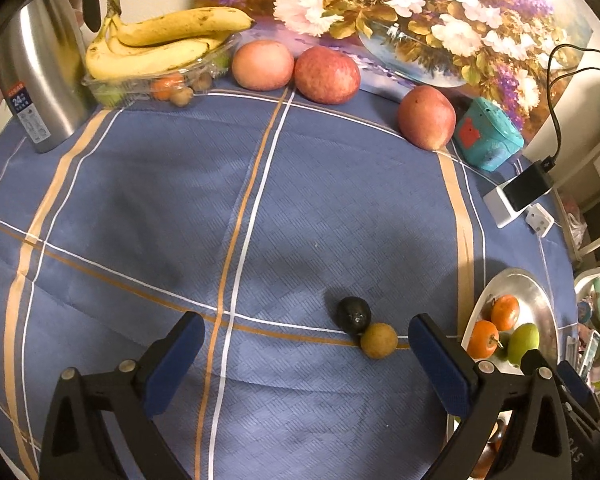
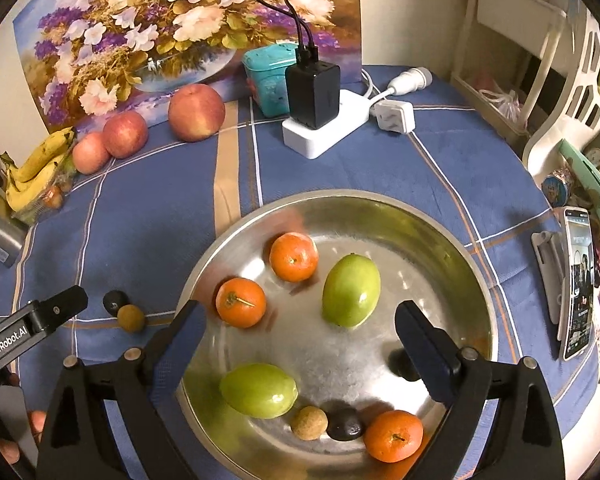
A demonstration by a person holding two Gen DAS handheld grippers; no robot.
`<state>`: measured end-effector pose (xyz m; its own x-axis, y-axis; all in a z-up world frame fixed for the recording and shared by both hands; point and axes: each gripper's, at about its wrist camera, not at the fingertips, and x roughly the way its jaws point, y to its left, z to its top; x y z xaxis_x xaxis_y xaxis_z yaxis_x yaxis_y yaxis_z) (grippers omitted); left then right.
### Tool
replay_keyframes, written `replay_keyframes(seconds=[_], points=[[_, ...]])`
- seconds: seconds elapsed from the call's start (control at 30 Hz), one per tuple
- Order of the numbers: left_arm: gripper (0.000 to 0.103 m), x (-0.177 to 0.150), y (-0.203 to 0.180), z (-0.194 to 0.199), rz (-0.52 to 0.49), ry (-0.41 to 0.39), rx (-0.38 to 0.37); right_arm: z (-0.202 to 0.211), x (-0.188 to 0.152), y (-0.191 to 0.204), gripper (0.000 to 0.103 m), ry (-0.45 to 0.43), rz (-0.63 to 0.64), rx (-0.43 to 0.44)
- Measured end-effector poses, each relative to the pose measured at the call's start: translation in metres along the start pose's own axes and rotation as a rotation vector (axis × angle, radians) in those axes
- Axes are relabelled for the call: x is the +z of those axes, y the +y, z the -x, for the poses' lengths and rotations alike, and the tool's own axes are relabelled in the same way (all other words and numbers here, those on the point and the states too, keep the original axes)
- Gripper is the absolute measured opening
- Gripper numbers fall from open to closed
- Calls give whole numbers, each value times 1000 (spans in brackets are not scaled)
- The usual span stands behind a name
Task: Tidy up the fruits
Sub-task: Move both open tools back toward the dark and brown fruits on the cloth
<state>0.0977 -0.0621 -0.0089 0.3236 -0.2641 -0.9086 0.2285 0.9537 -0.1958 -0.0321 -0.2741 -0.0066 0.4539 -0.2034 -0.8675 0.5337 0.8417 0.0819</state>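
Blue-padded fingers (image 1: 176, 364) of the left gripper (image 1: 306, 360) stood spread wide and empty above the checked tablecloth (image 1: 140, 184). Just ahead lay a small tan fruit (image 1: 379, 340) touching a dark round fruit (image 1: 353, 315), both beside the steel bowl (image 2: 452, 232). Each looked light, firm and apt to roll, so pinching across the middle seemed safest. Over the bowl, the right gripper (image 2: 300, 336) also gaped, holding nothing.
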Motion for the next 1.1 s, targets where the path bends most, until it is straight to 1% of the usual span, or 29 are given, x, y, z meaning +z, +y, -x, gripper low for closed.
replay_keyframes(seconds=[0.17,0.43,0.6,0.73,0.87,1.1], points=[[103,2,4,-1,9,0,-12,-6,-2,7,96,23,30,-11],[103,5,15,-1,-3,8,7,-8,-4,30,96,32,70,47],[103,8,30,2,16,-1,27,-4,-4,52,96,20,91,102],[103,10,42,5,25,-4,55,1,-4,71,96,1,137,130],[103,13,54,9,53,-20,64,3,-5,88,96,-2,171,147],[103,14,68,9,78,-13,86,0,-7,113,96,5,202,178]])
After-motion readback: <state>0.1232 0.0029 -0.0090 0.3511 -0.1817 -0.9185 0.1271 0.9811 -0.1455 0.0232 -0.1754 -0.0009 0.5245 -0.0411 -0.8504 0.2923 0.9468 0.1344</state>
